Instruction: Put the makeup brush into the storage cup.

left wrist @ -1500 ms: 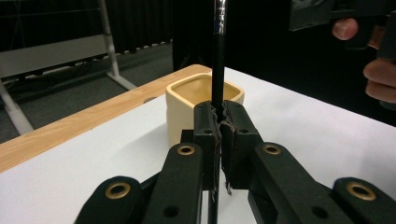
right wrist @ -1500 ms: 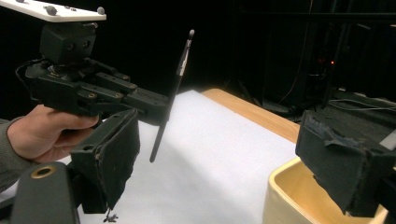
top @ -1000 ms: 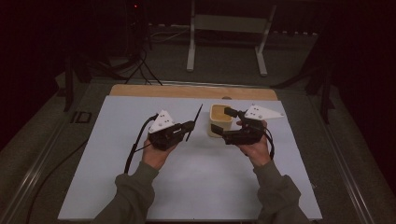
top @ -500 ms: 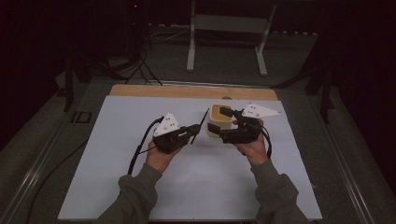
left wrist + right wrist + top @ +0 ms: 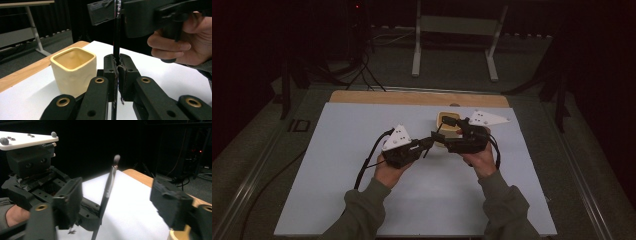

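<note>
Your left gripper (image 5: 117,75) jaws clenched on makeup brush (image 5: 108,190), at 9 o'clock of yellow cup (image 5: 448,126) on counter (image 5: 337,150). Right gripper (image 5: 116,202) jaws, just closing, straddle brush untouched. Risk: off-centre pinch tilts brush, handover slips.

I'm seeing a pale cream-yellow cup (image 5: 73,68), a thin black brush (image 5: 106,192) showing a grey tip, my black fingers (image 5: 123,75) with brass-coloured rivets, a white tabletop (image 5: 342,165) edged in tan wood.
</note>
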`<act>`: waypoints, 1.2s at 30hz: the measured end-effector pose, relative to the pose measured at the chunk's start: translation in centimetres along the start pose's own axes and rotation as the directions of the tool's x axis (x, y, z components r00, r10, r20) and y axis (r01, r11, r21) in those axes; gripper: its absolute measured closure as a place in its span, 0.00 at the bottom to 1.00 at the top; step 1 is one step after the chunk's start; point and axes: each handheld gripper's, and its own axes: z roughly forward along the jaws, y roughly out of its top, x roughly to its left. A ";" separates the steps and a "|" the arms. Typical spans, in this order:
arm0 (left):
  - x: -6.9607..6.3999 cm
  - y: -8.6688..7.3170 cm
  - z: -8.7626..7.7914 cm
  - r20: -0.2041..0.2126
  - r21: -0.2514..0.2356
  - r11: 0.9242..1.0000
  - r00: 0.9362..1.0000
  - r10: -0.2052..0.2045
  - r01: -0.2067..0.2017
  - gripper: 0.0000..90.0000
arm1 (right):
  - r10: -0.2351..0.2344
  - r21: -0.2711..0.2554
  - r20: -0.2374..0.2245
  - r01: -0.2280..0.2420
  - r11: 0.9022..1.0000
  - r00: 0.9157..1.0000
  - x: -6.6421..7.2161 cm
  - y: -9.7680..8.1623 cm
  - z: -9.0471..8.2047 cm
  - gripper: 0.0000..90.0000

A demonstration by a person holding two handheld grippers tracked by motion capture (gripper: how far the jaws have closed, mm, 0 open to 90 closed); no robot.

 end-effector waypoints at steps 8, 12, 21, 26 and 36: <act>-0.3 -0.1 0.2 0.009 -0.003 1.000 1.000 0.005 -0.005 0.96 | -0.005 -0.006 -0.085 0.005 1.000 0.996 -0.1 -0.1 -0.1 0.77; -0.3 -0.1 0.2 0.003 -0.002 1.000 1.000 0.005 -0.005 0.87 | -0.009 -0.006 -0.107 0.009 1.000 0.994 0.0 -0.1 -0.2 0.94; -0.1 -0.1 0.2 -0.045 -0.009 1.000 0.999 -0.030 0.030 0.50 | -0.027 0.001 -0.098 0.027 1.000 0.995 0.2 0.0 -0.2 0.94; 0.0 -0.1 0.5 -0.078 0.012 0.999 0.996 -0.038 0.039 0.34 | -0.030 -0.001 -0.095 0.030 1.000 0.995 0.2 0.1 -0.3 0.94; 0.3 -0.2 0.5 -0.121 0.033 0.998 0.991 -0.057 0.061 0.18 | -0.035 -0.002 -0.090 0.035 0.999 0.995 0.2 0.1 -0.2 0.94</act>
